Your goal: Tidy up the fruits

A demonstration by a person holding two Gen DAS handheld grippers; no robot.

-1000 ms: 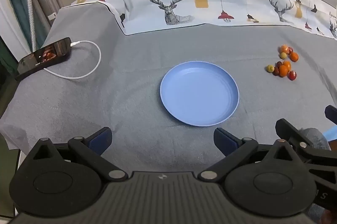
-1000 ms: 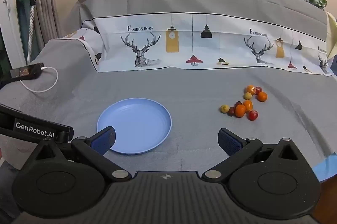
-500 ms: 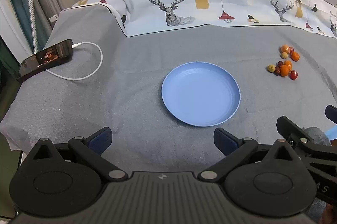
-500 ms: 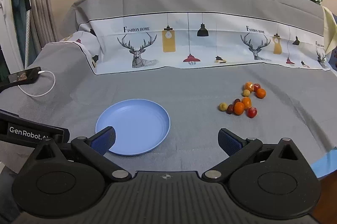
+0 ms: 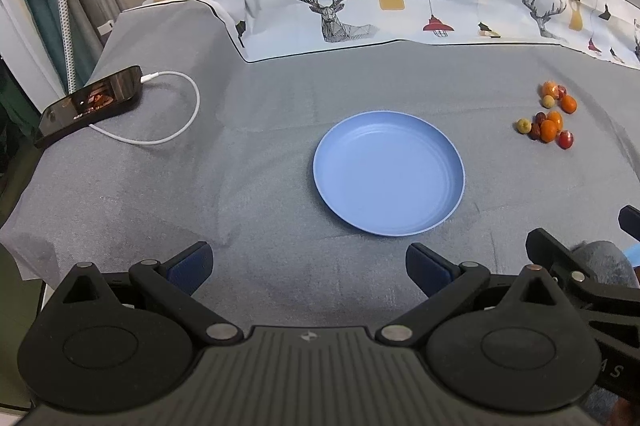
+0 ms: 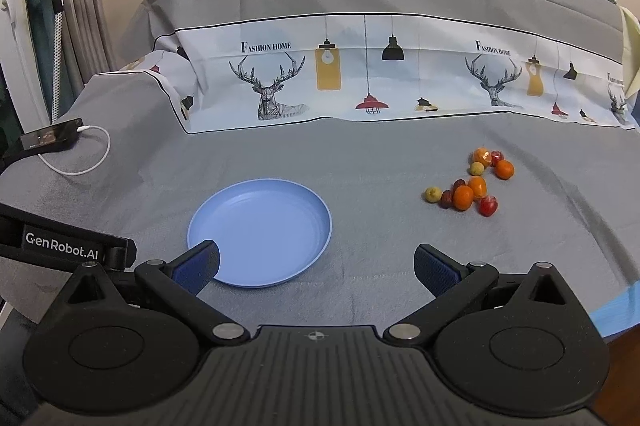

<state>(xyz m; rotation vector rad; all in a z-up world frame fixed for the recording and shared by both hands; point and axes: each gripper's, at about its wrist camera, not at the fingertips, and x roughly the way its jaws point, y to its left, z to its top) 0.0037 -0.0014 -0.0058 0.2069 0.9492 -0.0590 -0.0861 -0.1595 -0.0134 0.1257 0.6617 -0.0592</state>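
**Both grippers empty above the cloth, fruit off to the right**

The left gripper (image 5: 308, 266) hangs over the near edge of a table draped in a grey cloth (image 5: 260, 98), its blue-padded fingers (image 5: 192, 264) spread wide with nothing between them. The right gripper (image 6: 316, 268) sits just beside it, fingers (image 6: 434, 268) likewise apart and empty. A round blue plate (image 6: 280, 266) lies bare on the cloth ahead of both. A cluster of small fruits (image 6: 470, 188), orange, red, dark and yellowish, rests on the cloth well to the right of the plate, apart from it. At the far left edge lies a smartphone (image 5: 90, 106) with a white charging cable (image 5: 176, 130) looping from it. A printed band with deer and lamps (image 6: 360, 82) runs across the back.
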